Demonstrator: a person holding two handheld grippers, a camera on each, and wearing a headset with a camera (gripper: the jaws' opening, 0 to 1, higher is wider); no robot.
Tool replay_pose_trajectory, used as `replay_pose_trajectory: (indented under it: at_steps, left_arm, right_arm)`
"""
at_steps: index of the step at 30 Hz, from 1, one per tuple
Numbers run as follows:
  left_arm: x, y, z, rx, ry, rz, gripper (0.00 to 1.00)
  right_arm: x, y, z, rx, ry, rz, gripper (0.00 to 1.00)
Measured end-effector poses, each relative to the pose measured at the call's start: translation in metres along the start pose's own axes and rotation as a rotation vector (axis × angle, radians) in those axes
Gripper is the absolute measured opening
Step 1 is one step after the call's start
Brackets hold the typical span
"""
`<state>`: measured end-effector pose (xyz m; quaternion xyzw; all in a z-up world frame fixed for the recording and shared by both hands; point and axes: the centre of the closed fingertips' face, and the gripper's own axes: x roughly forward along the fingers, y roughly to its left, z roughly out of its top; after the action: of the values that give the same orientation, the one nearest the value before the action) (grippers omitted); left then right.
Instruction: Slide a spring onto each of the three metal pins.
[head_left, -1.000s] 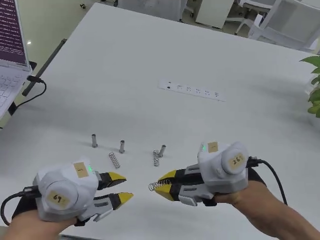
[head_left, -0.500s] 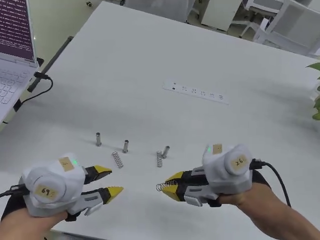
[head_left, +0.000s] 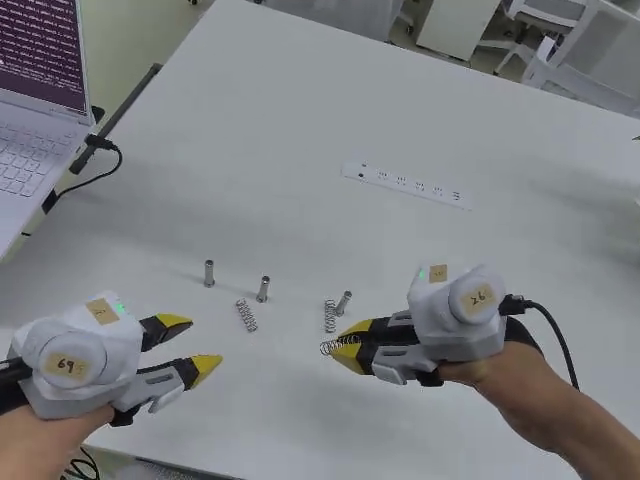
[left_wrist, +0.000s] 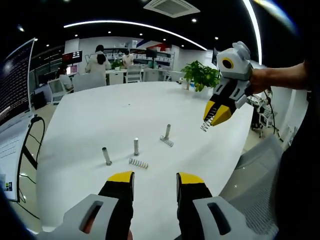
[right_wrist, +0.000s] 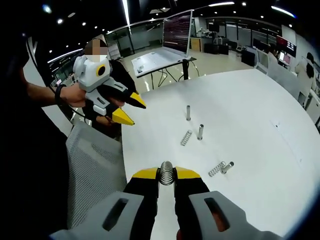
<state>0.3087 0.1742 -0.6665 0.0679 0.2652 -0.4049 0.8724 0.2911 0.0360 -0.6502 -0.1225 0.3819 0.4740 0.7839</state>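
Observation:
Three short metal pins stand on the white table: left pin (head_left: 209, 272), middle pin (head_left: 263, 288), right pin (head_left: 343, 302). One loose spring (head_left: 246, 314) lies in front of the middle pin. A second spring (head_left: 330, 315) lies against the right pin. My right gripper (head_left: 345, 350) is shut on a third spring (head_left: 328, 346), held in the air just in front of the right pin; in its own view the coil (right_wrist: 166, 172) sits between the yellow tips. My left gripper (head_left: 195, 343) is open and holds nothing, near the table's front edge, short of the left pin (left_wrist: 106, 155).
An open laptop (head_left: 40, 120) sits at the far left with a black cable (head_left: 85, 165) running along the table edge. A white power strip (head_left: 410, 186) lies behind the pins. Office chairs stand beyond the far side of the table.
My left gripper has drawn back to the left, away from the pins. My right gripper, still holding its spring, has come slightly closer to the right pin. The head camera has shifted.

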Motion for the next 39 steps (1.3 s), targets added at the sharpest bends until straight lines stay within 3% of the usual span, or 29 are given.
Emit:
replay_pose_trajectory:
  at_steps: [4, 16, 28, 39]
  left_arm:
    - [-0.007, 0.015, -0.003, -0.029, -0.009, 0.038, 0.33]
    - [-0.026, 0.040, -0.007, -0.079, -0.025, 0.114, 0.40]
    - [-0.039, 0.054, -0.012, -0.111, -0.040, 0.151, 0.45]
    - [-0.043, 0.066, -0.009, -0.124, -0.064, 0.167, 0.50]
  right_arm:
    - [0.007, -0.004, 0.007, -0.009, 0.004, 0.001, 0.09]
    - [0.032, -0.012, 0.035, -0.053, 0.032, 0.014, 0.09]
    - [0.063, -0.016, 0.068, -0.136, 0.072, 0.020, 0.09]
    - [0.097, -0.024, 0.084, -0.200, 0.127, 0.024, 0.09]
